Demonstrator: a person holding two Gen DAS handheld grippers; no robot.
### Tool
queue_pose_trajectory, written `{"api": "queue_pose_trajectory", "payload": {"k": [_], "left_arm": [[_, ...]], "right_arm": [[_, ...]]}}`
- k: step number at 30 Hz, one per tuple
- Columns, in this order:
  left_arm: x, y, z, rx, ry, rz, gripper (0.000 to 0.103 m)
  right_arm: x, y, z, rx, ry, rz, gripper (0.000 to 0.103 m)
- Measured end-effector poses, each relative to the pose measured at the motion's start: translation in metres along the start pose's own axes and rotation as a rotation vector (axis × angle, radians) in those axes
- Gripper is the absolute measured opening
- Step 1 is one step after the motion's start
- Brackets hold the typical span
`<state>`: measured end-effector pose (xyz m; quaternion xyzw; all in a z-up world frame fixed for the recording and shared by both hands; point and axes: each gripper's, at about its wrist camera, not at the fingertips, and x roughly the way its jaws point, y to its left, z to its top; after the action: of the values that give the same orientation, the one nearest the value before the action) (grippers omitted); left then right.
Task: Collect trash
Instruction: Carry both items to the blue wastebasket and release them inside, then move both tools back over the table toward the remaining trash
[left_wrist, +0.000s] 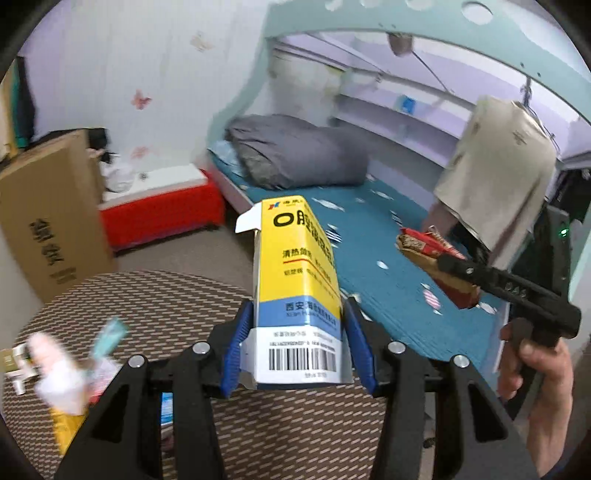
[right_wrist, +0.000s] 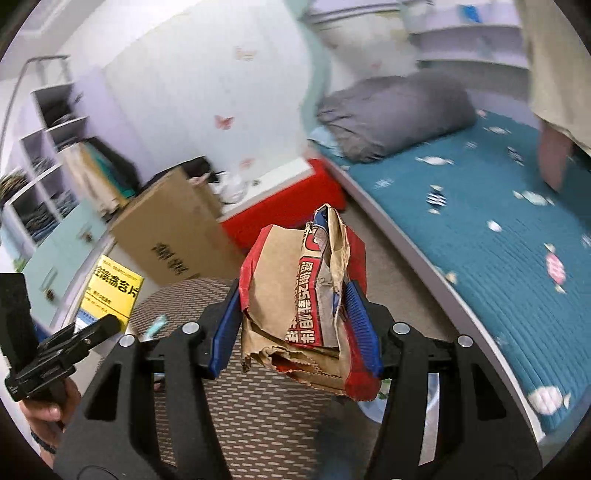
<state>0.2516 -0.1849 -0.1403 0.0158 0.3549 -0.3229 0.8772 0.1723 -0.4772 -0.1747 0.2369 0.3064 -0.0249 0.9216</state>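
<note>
My left gripper (left_wrist: 297, 325) is shut on a yellow and blue medicine box (left_wrist: 295, 269) with an open top flap, held upright above a round woven table (left_wrist: 155, 295). My right gripper (right_wrist: 295, 299) is shut on a crumpled brown and red paper bag (right_wrist: 295, 295), held in the air. The right gripper with the bag (left_wrist: 436, 258) shows at the right of the left wrist view, over the bed's edge. The left gripper with the yellow box (right_wrist: 110, 288) shows at the left of the right wrist view.
More litter lies on the table's left side: a pink and white wrapper (left_wrist: 59, 373), a teal scrap (left_wrist: 110, 336), a small white carton (left_wrist: 14, 362). A large cardboard box (left_wrist: 51, 221), a red chest (left_wrist: 162, 210) and a bed with teal sheet (left_wrist: 388, 266) surround the table.
</note>
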Motion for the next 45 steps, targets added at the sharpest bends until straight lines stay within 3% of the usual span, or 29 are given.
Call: {"api": "queue_pose_trajectory", "payload": {"k": [5, 13, 15, 19, 26, 29, 31, 33, 37, 45], "left_arm": [[0.055, -0.043, 0.001, 0.037, 0.08, -0.056, 0.049], [0.134, -0.084, -0.003, 0.093, 0.202, -0.067, 0.049], [0.15, -0.091, -0.004, 0.106, 0.224, -0.061, 0.049], [0.183, -0.1, -0.01, 0.125, 0.278, -0.057, 0.049], [0.226, -0.116, -0.02, 0.182, 0.379, -0.077, 0.05], [0.244, -0.123, -0.026, 0.201, 0.414, -0.072, 0.057], [0.254, -0.124, -0.028, 0.204, 0.437, -0.056, 0.069], [0.257, -0.122, -0.03, 0.203, 0.429, -0.015, 0.083], [0.248, -0.119, -0.027, 0.193, 0.401, 0.021, 0.085], [0.187, -0.107, -0.022, 0.187, 0.283, 0.048, 0.087]], "right_arm": [[0.023, -0.052, -0.014, 0.088, 0.062, -0.049, 0.055], [0.099, -0.116, -0.057, 0.228, 0.226, -0.068, 0.058], [0.121, -0.128, -0.067, 0.26, 0.254, -0.058, 0.062], [0.147, -0.153, -0.08, 0.341, 0.28, -0.054, 0.082], [0.113, -0.183, -0.076, 0.445, 0.168, -0.087, 0.088], [0.089, -0.197, -0.071, 0.47, 0.098, -0.095, 0.089], [0.077, -0.199, -0.069, 0.474, 0.07, -0.106, 0.09], [0.07, -0.199, -0.069, 0.47, 0.065, -0.11, 0.09], [0.057, -0.194, -0.069, 0.471, 0.032, -0.114, 0.095], [0.041, -0.149, -0.066, 0.395, 0.016, -0.12, 0.097]]}}
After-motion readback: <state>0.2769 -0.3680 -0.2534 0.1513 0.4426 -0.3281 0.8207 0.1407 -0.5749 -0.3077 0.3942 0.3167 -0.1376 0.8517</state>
